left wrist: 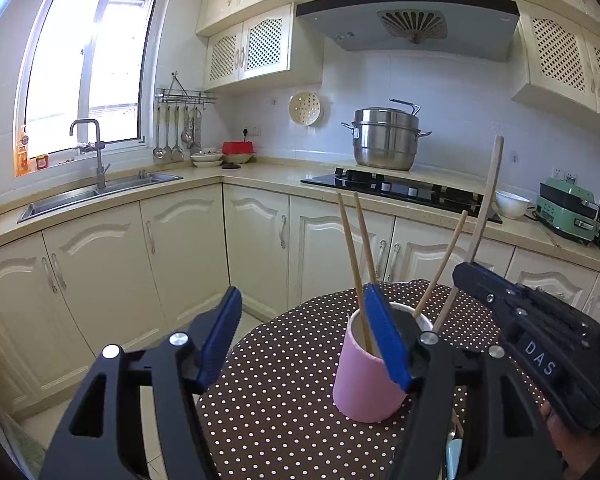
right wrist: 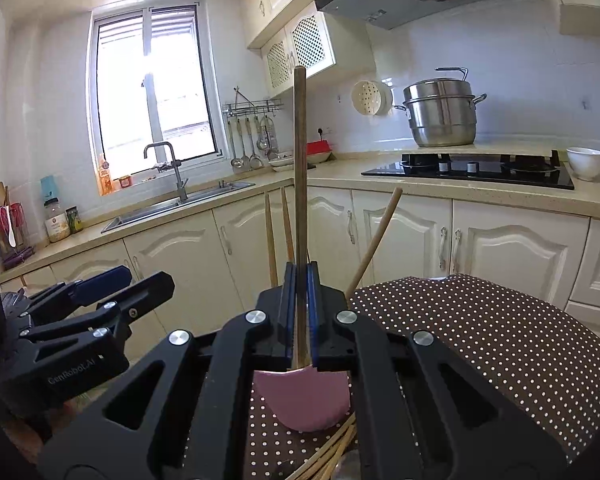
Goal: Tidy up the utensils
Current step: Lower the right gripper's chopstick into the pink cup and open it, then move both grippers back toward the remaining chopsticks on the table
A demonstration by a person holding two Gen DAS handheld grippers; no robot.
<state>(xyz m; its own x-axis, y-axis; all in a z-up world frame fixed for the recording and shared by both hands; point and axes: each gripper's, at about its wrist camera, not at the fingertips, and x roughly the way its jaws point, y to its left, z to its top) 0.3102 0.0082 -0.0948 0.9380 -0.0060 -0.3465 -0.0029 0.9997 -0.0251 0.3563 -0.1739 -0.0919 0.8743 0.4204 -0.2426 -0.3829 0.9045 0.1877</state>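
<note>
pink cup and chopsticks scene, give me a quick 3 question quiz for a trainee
1. True or false: the right gripper is shut on a wooden stick that stands over the pink cup.
2. Multiple choice: how is the left gripper?
A. shut on a chopstick
B. open, one finger in front of the cup
C. shut on the cup's rim
3. Fill in: the cup stands on a brown cloth with white ____.

Key
1. True
2. B
3. dots
</note>
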